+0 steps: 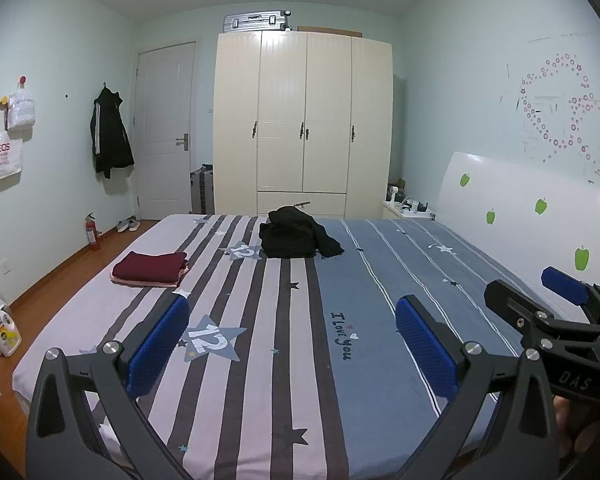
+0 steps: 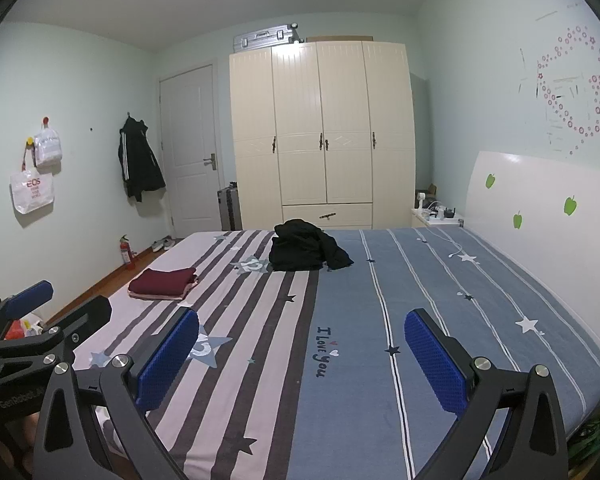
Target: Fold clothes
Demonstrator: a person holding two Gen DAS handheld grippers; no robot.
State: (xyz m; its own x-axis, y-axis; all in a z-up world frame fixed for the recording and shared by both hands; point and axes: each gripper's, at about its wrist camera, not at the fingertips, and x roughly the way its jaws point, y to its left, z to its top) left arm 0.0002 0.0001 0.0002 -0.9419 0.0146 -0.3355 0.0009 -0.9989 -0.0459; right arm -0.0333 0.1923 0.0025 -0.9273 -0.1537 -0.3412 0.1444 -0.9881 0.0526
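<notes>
We are holding the left gripper (image 1: pixel 292 344) low in the frame over the bed (image 1: pixel 284 360), its fingers (image 1: pixel 158 346) spread wide with nothing between them. We are holding the right gripper (image 2: pixel 302 360) beside it, fingers (image 2: pixel 436 364) equally wide and empty. The black garment (image 1: pixel 296 238) is lying crumpled near the bed's far edge, at the centre of both views, well apart from both grippers. The folded pile (image 1: pixel 150 270), maroon on top, is sitting left of centre on the striped part.
</notes>
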